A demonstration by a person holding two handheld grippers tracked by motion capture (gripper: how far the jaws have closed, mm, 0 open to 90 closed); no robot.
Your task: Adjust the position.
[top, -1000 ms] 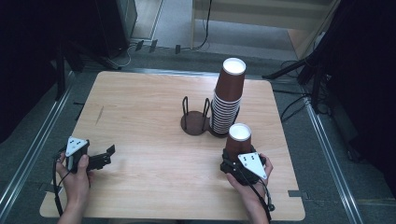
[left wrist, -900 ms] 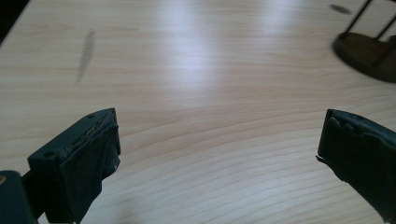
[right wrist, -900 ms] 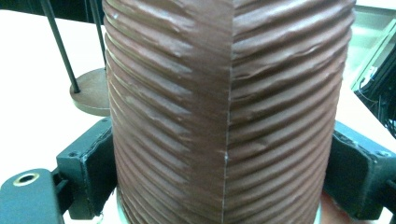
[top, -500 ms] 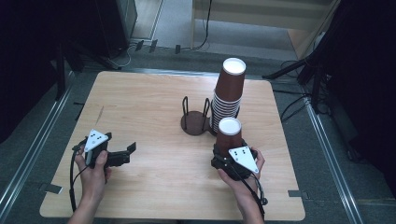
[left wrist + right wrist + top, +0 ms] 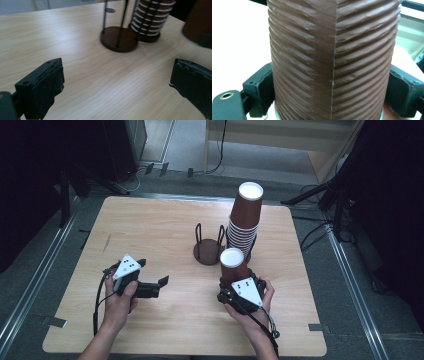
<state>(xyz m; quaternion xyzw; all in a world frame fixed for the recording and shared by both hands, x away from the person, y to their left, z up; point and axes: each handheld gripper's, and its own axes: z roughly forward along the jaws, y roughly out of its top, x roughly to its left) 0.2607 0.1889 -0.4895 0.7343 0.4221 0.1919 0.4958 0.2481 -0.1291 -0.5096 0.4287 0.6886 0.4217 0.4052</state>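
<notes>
A ribbed brown paper cup (image 5: 234, 266) (image 5: 332, 50) stands upside down, white base up, near the table's front right. My right gripper (image 5: 236, 279) (image 5: 332, 95) is shut on the cup, one black jaw on each side of it. A tall stack of matching cups (image 5: 245, 220) (image 5: 150, 20) rises in a wire holder just behind it. An empty wire cup holder (image 5: 209, 249) (image 5: 119, 37) with a round dark base stands left of the stack. My left gripper (image 5: 153, 273) (image 5: 117, 85) is open at the front left, jaws wide apart, aimed at the empty holder. The held cup (image 5: 198, 22) shows at the right edge.
The wooden table (image 5: 150, 225) has bare room on its left half and along the front. Metal rails (image 5: 35, 280) run along the floor on both sides. Cables and dark stands (image 5: 330, 200) lie beyond the far right corner.
My left gripper has moved right and forward, towards the table's middle. The right gripper has carried the cup a little left, closer to the empty holder.
</notes>
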